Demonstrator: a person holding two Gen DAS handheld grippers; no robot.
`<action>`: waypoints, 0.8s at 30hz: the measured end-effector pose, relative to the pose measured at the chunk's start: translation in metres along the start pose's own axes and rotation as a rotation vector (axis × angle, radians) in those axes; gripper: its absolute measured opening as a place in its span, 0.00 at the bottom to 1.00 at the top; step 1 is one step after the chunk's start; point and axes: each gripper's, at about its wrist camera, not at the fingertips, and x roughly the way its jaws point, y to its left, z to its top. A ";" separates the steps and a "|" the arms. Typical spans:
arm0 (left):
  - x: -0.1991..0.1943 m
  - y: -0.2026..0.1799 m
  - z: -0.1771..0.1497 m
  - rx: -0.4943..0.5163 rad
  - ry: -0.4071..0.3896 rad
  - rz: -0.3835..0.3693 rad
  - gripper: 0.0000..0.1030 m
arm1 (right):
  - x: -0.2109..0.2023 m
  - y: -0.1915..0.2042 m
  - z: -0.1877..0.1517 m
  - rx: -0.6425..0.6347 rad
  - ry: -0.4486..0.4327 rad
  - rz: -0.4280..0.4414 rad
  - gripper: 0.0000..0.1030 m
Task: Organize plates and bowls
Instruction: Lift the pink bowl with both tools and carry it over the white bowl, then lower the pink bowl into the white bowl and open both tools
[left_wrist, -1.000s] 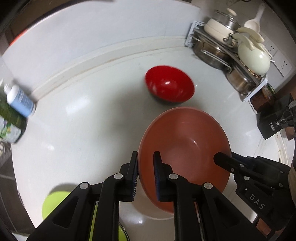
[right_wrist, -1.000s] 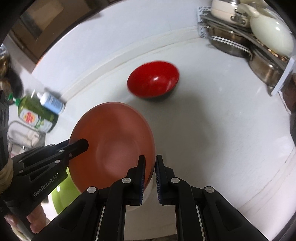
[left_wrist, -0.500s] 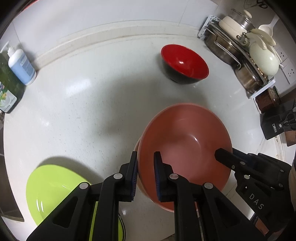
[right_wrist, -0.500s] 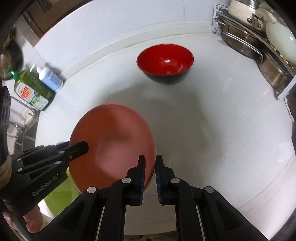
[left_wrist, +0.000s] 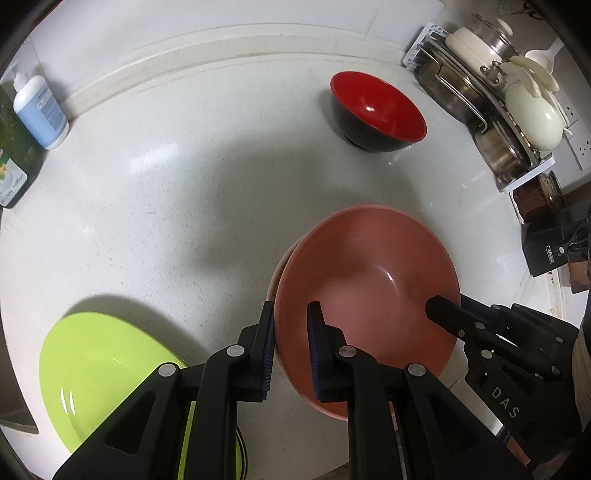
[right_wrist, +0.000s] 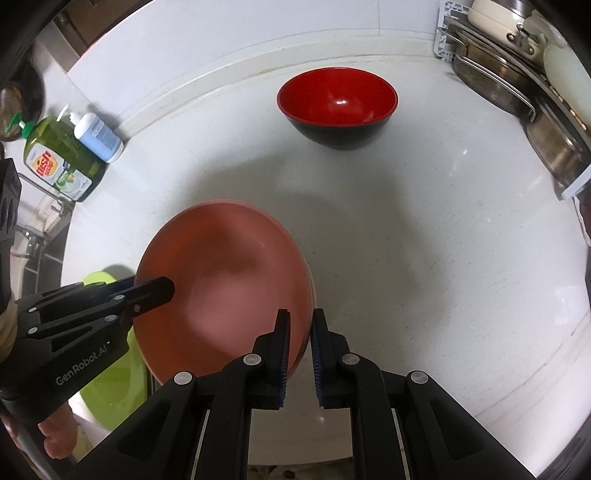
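At the far left of the white surface, against the back wall, stand a green dish-soap bottle and a pale blue pump bottle, just beside each other. Nearer the front edge lies a lime-green plate, flat on the surface, partly hidden under the left gripper in the left wrist view.

The left gripper's fingers are narrow, clamped on the left rim of a terracotta-pink bowl, one finger outside the wall and one inside. The bowl is in the middle foreground and seems to sit in or on a second dish of a paler tone, whose edge peeks out along its left side; whether it touches that dish cannot be told.

The right gripper pinches the opposite rim of the same bowl, its fingers likewise narrow, one on each side of the wall.

Beyond, well apart from the pink bowl, a red bowl with a black outside stands upright on the surface. At the far right a rack holds steel pots and cream-coloured lids, with a dark box near it.
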 end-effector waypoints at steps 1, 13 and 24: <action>0.000 0.000 0.000 0.000 -0.002 -0.001 0.16 | 0.001 0.000 0.000 -0.001 0.001 0.000 0.13; -0.001 0.002 -0.001 -0.004 -0.007 0.000 0.19 | 0.003 -0.001 -0.001 0.003 0.007 0.024 0.13; -0.003 0.004 0.001 0.006 -0.025 0.033 0.39 | 0.000 -0.004 0.001 0.008 -0.010 0.040 0.26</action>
